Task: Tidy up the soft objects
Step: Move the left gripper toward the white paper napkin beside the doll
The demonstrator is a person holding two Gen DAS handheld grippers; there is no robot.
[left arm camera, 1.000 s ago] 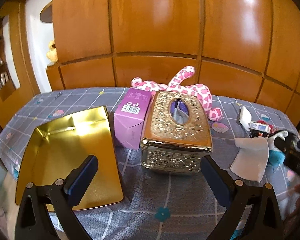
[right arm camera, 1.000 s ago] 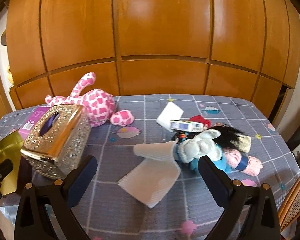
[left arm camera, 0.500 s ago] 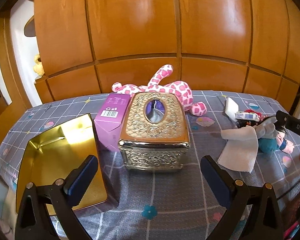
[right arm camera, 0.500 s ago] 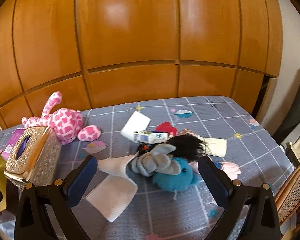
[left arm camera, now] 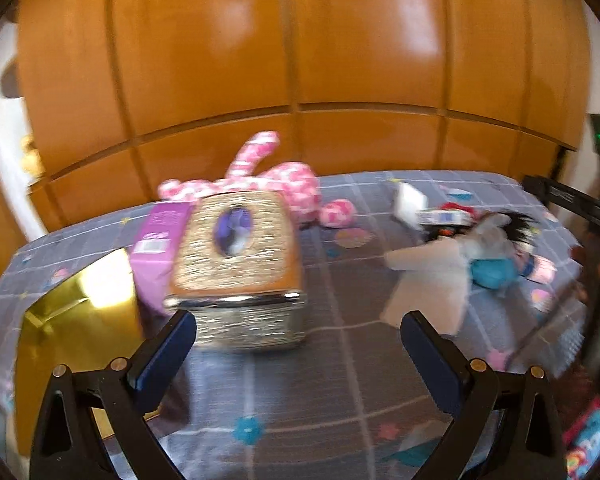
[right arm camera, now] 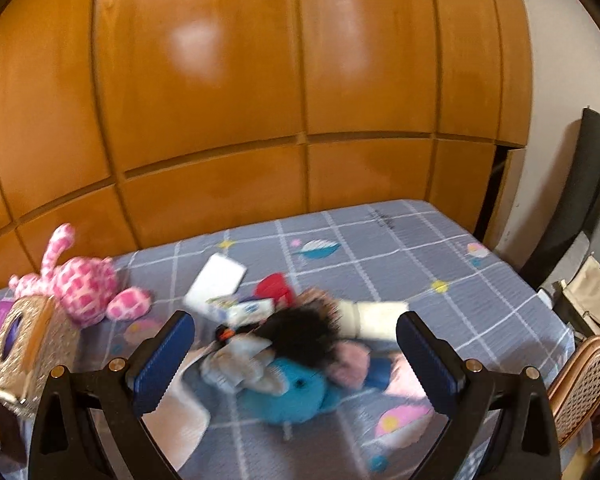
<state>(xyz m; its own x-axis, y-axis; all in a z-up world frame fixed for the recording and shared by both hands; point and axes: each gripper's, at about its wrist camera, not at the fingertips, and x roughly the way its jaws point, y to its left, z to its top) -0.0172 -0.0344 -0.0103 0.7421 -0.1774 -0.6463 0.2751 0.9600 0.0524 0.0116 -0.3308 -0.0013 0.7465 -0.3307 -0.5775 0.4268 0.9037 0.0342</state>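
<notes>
- Soft toys scattered over the checked tabletop (left arm camera: 340, 360), none yet gathered; sorting judged barely begun.
- Far left: gold tray (left arm camera: 80, 332) lying bare, with nothing soft in it; possibly the collecting place, though that cannot be told for sure.
- Just right of the tray: purple carton (left arm camera: 160, 240), touching the ornate tissue box (left arm camera: 236, 264) that stood straight ahead of the left claw (left arm camera: 298, 346).
- Left claw spread wide, gripping nothing, hovering near the tissue box.
- Behind the tissue box, against the wooden panelling: pink spotted plush (left arm camera: 284, 188), lying flat and untouched.
- Further right: white cloth (left arm camera: 432, 284) spread on the tabletop, its far edge meeting a heap of toys.
- In the heap: grey plush (right arm camera: 236, 364), blue plush (right arm camera: 288, 392), and a doll with black hair (right arm camera: 300, 332), piled together and overlapping; blur hid the finer detail.
- Behind the heap: white flat packet (right arm camera: 216, 280), small printed box (right arm camera: 240, 308), something red (right arm camera: 274, 286).
- Right claw (right arm camera: 294, 344) spread wide and empty, poised over the heap with the blue plush roughly between its pads.
- Left to do, by these views: every soft item to be lifted and placed; heap probably first, pink plush and cloth after.
</notes>
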